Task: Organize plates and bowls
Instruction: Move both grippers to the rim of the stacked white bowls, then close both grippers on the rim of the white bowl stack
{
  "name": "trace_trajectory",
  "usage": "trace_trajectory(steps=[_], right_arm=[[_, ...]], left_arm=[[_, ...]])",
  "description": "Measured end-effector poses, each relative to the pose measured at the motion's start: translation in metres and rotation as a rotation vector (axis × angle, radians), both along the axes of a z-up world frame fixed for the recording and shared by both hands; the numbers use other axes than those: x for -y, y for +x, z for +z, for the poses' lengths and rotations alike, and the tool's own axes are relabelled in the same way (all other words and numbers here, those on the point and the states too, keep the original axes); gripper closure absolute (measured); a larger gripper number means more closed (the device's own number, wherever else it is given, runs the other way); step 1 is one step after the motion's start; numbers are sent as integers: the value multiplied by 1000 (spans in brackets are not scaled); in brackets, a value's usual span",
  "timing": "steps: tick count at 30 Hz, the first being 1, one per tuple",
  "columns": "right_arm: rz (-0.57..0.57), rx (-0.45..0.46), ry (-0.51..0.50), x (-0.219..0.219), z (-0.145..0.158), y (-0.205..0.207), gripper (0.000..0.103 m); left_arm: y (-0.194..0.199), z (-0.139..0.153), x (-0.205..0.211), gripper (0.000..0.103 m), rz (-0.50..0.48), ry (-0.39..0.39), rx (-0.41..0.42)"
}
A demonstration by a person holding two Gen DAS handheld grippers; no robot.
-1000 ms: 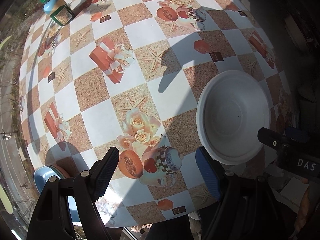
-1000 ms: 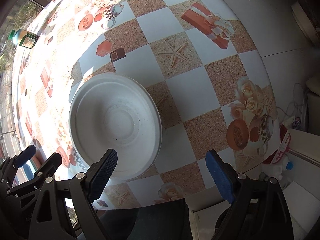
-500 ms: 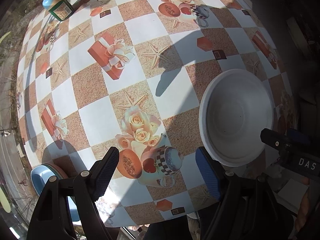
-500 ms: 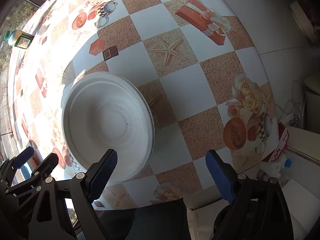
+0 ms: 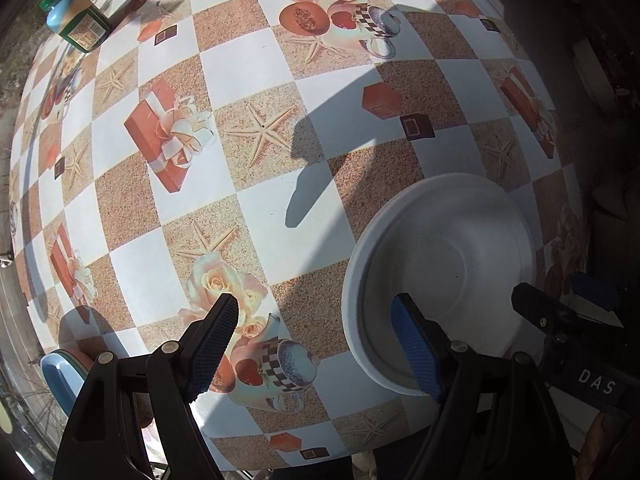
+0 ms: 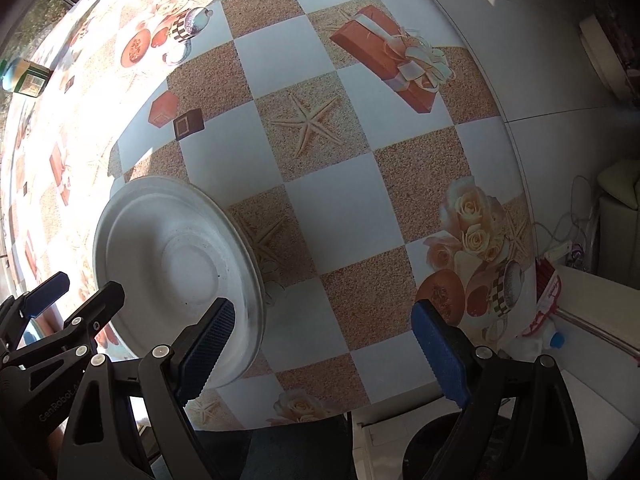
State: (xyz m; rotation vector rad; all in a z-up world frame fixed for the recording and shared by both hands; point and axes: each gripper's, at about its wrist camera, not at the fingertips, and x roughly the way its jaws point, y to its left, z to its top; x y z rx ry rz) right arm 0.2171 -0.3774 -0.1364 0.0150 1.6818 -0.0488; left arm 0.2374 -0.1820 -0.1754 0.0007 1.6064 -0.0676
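Sunlit checkered tablecloth [image 5: 256,64] bears white bowl [image 5: 440,256]; tiled floor [image 6: 520,52] beside.

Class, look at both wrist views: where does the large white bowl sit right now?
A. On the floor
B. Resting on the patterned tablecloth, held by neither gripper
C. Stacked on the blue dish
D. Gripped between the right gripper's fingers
B: the white bowl rests on the patterned tablecloth, while the left gripper and right gripper are both open and empty.

Left gripper [image 5: 316,344] gapes wide, one finger over white bowl [image 5: 440,256].
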Motion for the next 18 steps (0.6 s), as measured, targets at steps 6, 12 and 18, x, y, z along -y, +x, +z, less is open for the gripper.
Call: trace_trajectory(steps=[6,12,18], right_arm=[[38,2,6,-4,-6,12,12],[73,-20,31,-9,-22,18,12],[85,-69,100,-16,-35,21,56]], left_arm=[[7,-26,7,21,16,7,-27],[17,-45,23,21,20,7,-49],[28,-64,34,22,11,-5,-76]])
